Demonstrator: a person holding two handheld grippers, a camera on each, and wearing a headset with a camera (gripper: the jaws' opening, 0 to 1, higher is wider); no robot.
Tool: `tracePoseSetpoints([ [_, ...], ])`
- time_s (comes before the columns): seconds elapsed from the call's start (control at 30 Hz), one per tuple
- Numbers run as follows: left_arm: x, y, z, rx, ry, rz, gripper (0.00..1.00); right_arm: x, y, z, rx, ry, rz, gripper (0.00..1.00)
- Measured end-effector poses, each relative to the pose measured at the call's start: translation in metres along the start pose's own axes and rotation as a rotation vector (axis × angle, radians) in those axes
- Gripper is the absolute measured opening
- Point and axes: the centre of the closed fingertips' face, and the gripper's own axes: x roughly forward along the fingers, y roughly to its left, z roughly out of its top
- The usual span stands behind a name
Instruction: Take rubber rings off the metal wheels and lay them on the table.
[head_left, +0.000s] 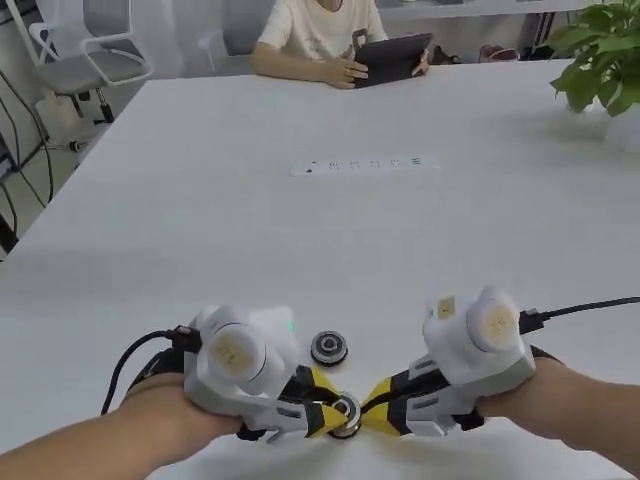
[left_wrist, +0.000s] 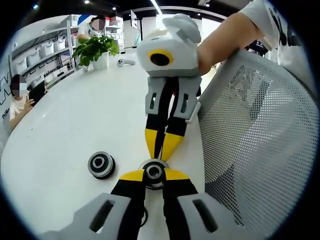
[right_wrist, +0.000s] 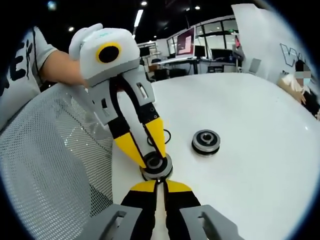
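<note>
A small round metal wheel (head_left: 346, 410) wearing a black rubber ring (right_wrist: 169, 167) is located at the near edge of the white table (head_left: 330, 230), between the two grippers, which are pointed at each other along one line. It is clasped across its rim by the left gripper (left_wrist: 153, 176), whose yellow-tipped jaws are set narrowly, one on each side. The right gripper (right_wrist: 160, 184) is brought in from the opposite side, its jaws drawn almost together with the tips touching the rim. Whether the ring is pinched between them cannot be told. The wheel's axle appears roughly upright, so the ring is judged best peeled off toward the right gripper. A second ringed metal wheel (head_left: 329, 347) is seen lying flat just beyond, apart from both grippers. In the head view the contact is largely masked by the white housings, while in the gripper views the jaw placement is laid bare.
</note>
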Motion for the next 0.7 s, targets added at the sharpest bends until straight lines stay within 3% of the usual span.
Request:
tracePoseSetpoints([
  [0.07,0.0,0.0002,0.0001,0.0,0.0,0.001,0.07,-0.0001,-0.0013,0.0011,0.063,-0.019,0.002,0.01],
  [0.27,0.0002,0.0008,0.0,0.002,0.0,0.005,0.07,-0.0007,-0.0034,0.0004,0.141,-0.024,0.004,0.0],
  [0.43,0.0002,0.0009,0.0001,-0.002,-0.001,0.005,0.07,-0.0024,-0.0034,0.001,0.252,-0.043,0.02,0.0],
  [0.7,0.0002,0.0014,0.0002,-0.007,-0.003,0.006,0.07,-0.007,-0.0064,0.0032,0.321,-0.077,0.027,0.0],
])
